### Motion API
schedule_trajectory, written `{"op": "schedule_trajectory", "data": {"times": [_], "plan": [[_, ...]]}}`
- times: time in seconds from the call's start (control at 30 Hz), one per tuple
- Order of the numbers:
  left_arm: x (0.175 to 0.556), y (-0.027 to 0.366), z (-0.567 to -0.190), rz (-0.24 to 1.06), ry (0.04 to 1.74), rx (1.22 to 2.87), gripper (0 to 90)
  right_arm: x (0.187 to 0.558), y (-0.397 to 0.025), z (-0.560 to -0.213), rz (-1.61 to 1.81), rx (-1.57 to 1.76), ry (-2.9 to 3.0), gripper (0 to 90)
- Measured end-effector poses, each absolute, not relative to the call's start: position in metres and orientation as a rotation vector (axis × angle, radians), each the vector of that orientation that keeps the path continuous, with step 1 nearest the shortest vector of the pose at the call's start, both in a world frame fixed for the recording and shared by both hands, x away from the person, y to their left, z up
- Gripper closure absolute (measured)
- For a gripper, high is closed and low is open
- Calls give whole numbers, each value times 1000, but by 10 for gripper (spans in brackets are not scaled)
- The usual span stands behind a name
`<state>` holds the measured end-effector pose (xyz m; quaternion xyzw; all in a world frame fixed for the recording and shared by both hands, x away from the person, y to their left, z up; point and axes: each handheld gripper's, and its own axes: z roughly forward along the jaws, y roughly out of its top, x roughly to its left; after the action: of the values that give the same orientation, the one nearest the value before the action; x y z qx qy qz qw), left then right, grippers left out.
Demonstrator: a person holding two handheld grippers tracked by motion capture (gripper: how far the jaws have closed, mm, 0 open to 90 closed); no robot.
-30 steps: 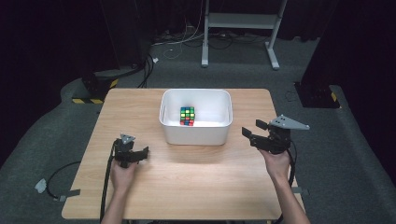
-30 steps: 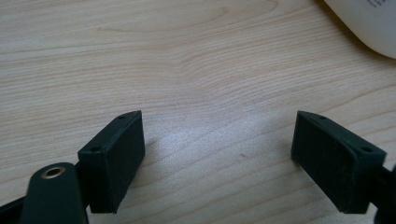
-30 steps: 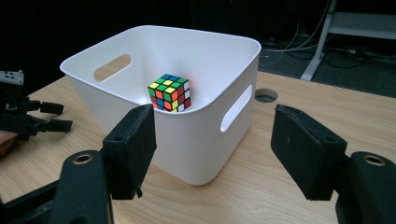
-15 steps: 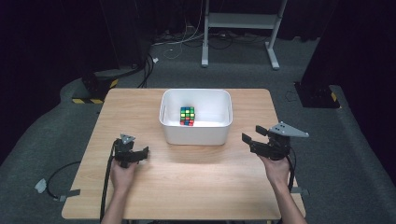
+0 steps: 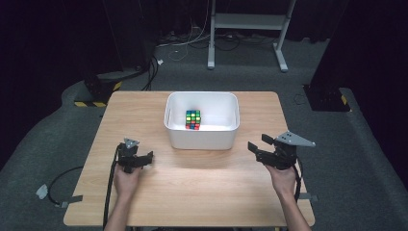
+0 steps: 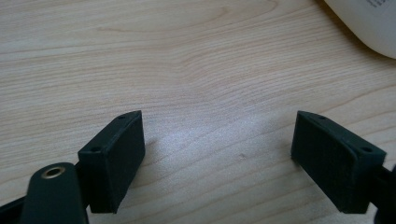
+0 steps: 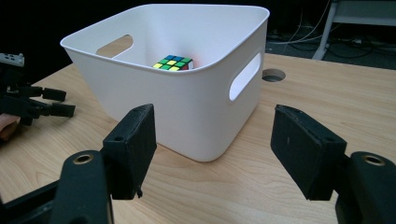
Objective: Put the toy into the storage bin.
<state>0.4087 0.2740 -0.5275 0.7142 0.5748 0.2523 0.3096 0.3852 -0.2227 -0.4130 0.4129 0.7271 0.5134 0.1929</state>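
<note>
White plastic bin [image 5: 202,126] sat frame-centre on the tabletop [image 5: 192,192] with the colour cube [image 5: 193,119] inside, left gripper [image 5: 144,159] and right gripper [image 5: 256,148] flanking it low, jaws apart and empty, probably staged for a two-sided reach.

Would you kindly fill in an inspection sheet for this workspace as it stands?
Surface: wooden table, bare around the bin.
Job's things: white bin upright at mid-table; puzzle cube on its floor.
Clutter: nothing seen.
Grippers: left gripper and right gripper both open, holding nothing, on either side of the bin and apart from it.
Cables: one trails from each gripper toward the table's near edge.
Surroundings: grey floor, loose cables, metal stand behind.
</note>
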Motion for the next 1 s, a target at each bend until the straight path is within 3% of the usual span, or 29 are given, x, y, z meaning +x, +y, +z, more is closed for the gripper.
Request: {"op": "schedule_trajectory", "data": {"times": [1.0], "plan": [[409, 274, -527, 666, 1518, 1887, 177, 386, -212, -447, 1395, 1208, 2068, 315]]}}
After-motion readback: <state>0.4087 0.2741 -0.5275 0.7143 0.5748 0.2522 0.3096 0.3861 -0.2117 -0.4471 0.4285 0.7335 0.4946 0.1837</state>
